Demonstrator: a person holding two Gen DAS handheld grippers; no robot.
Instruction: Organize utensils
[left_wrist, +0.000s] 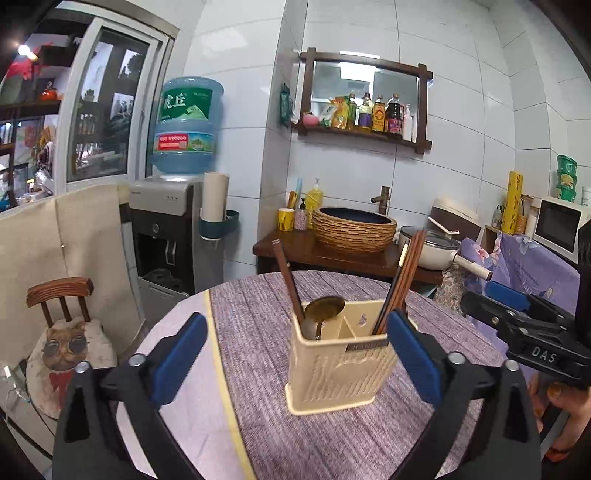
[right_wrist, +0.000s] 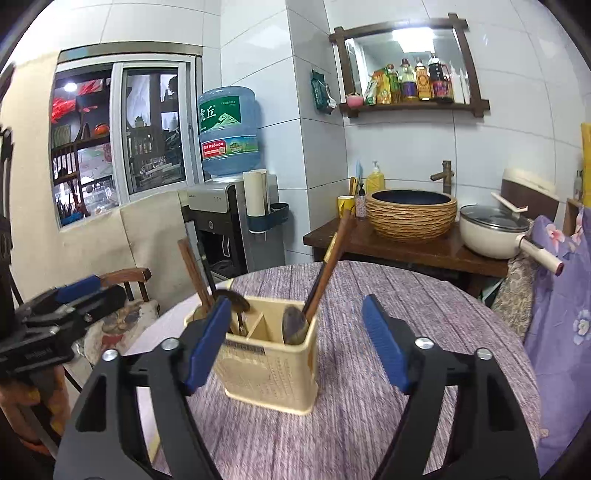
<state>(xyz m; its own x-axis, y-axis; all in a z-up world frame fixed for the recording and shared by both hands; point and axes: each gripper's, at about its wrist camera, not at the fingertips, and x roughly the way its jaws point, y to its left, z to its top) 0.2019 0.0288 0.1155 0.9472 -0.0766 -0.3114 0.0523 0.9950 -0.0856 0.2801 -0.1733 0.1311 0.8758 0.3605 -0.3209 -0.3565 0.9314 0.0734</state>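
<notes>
From the left wrist view, I had my left claw (left_wrist: 295, 354) spread wide and holding nothing, its blue pads either side of the cream utensil holder (left_wrist: 341, 363), the right pad crossing in front of the holder's right front corner. The holder stood upright on the round surface (left_wrist: 332, 443), well in from its edge. Inside, a metal spoon (left_wrist: 321, 314) rested bowl-up in the holder's left compartment beside one dark chopstick (left_wrist: 290, 284), while a bundle of brown chopsticks (left_wrist: 400, 280) leaned out of the right compartment. I judged they were sorted that way to keep kinds apart. To the right of the holder my right claw (left_wrist: 491, 299) reached in from the side; whether it was parted I could not tell here.

From the right wrist view, the right claw (right_wrist: 299, 343) was wide and empty, its left pad overlapping the holder's left rim. A second spoon (right_wrist: 293, 325) showed in the right compartment. Beyond the holder stood a woven-look basin (right_wrist: 412, 218) and a lidded pot (right_wrist: 491, 230), well apart. Nothing lay loose around the holder, so I judged the sorting nearly finished. The left claw (right_wrist: 74, 291) sat left of the holder.
</notes>
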